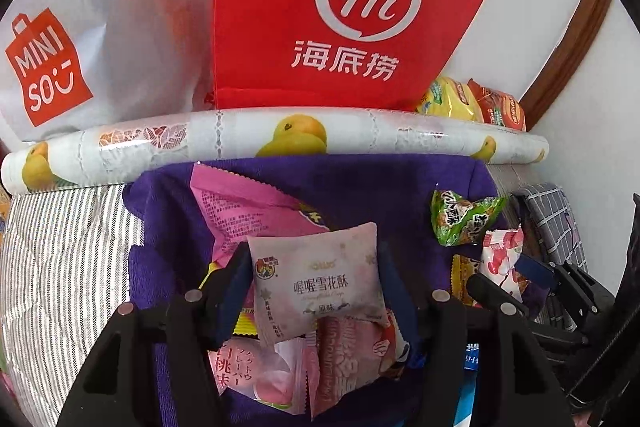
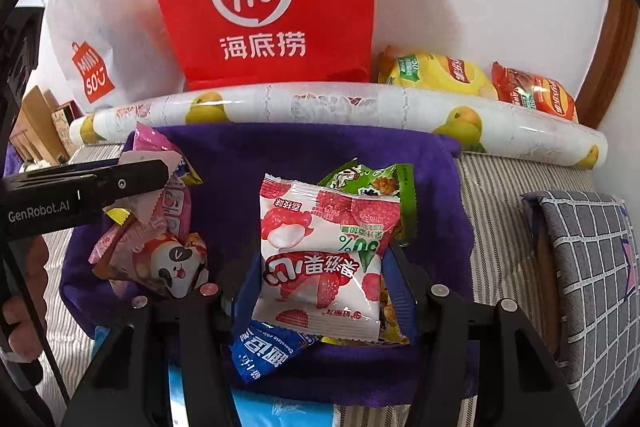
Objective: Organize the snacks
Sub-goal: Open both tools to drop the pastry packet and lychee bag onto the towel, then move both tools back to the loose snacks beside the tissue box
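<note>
My left gripper point(image 1: 314, 267) is shut on a pale pink snowflake-crisp packet point(image 1: 318, 283) and holds it above a purple cloth point(image 1: 168, 211) strewn with snacks. My right gripper point(image 2: 320, 267) is shut on a white and red lychee candy packet point(image 2: 320, 255), which also shows in the left wrist view point(image 1: 502, 253). Under it lie a green packet point(image 2: 376, 179) and a blue chocolate-chip packet point(image 2: 268, 351). Pink packets point(image 2: 160, 227) lie at the cloth's left, under the left gripper's arm point(image 2: 80, 195).
A red Haidilao bag point(image 1: 332, 7) and a white Miniso bag point(image 1: 80, 47) stand against the wall behind a rolled fruit-print sheet point(image 1: 280, 135). Yellow and red chip bags point(image 2: 472, 79) lie at the back right. A grey checked cushion point(image 2: 588, 267) is on the right.
</note>
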A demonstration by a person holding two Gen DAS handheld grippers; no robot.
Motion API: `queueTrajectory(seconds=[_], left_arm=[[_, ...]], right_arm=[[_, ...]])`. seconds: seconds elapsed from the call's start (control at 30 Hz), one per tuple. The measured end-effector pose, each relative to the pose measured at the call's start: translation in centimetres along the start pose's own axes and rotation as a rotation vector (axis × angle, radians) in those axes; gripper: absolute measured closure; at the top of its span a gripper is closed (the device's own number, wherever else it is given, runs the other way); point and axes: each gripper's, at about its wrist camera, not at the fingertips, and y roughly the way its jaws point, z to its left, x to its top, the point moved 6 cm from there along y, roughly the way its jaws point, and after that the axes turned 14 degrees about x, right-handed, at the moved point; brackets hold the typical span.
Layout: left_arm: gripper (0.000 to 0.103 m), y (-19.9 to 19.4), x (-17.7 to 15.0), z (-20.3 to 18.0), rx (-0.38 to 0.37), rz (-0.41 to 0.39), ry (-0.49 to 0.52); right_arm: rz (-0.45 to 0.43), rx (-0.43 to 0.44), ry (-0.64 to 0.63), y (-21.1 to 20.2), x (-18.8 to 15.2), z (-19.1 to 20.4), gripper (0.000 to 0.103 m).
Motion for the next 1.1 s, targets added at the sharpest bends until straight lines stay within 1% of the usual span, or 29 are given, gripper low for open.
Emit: queueTrajectory(seconds=[0.1,0.13,0.17,0.2,0.27,0.43,0.57,0.7,0.87,1.0,1.1], left_arm=[[0.037,0.1,-0.1,0.0,0.000,0.013,0.000],[0.031,0.2,-0.1,0.0,-0.001,0.017,-0.006],[0.022,0.1,-0.1,0.2,-0.011,0.017,-0.024],[0.020,-0.1,-0.1,0.2,-0.023,0.015,-0.037],[0.020,-0.5,-0.1,0.3,-0.041,0.016,-0.054],[0.020,-1.9,-0.6,0.2,-0.023,0.018,-0.031],[0.020,-4.2,-1.7,0.2,-0.020,0.007,-0.017],[0.020,-6.7,-2.9,0.9,-0.025,-0.012,-0.034],[0.020,-9.8,-5.2,2.4,-0.044,-0.017,-0.051],[0.020,-11.8,-6.9,3.3,-0.030,-0.032,-0.036],[0.020,-13.1,-8.2,4.4,-0.030,-0.033,-0.052]], right_arm=[[0.009,0.002,-0.007,0.2,0.0,0.2,0.043],[0.009,0.007,-0.001,0.2,0.0,0.1,0.042],[0.009,0.011,0.007,0.2,0.0,0.1,0.036],[0.011,0.015,0.016,0.1,0.1,0.0,0.031],[0.008,0.028,0.028,-0.3,0.1,0.0,0.031],[-0.013,0.011,0.018,-2.1,0.1,0.3,0.030],[-0.040,0.006,0.013,-4.5,-0.1,1.0,0.030],[-0.068,0.010,0.010,-7.1,-0.5,2.0,0.030],[-0.092,0.027,-0.005,-9.8,-1.9,4.1,0.030],[-0.101,0.043,0.003,-11.5,-3.5,5.6,0.030],[-0.110,0.061,0.021,-12.6,-4.7,6.7,0.030]])
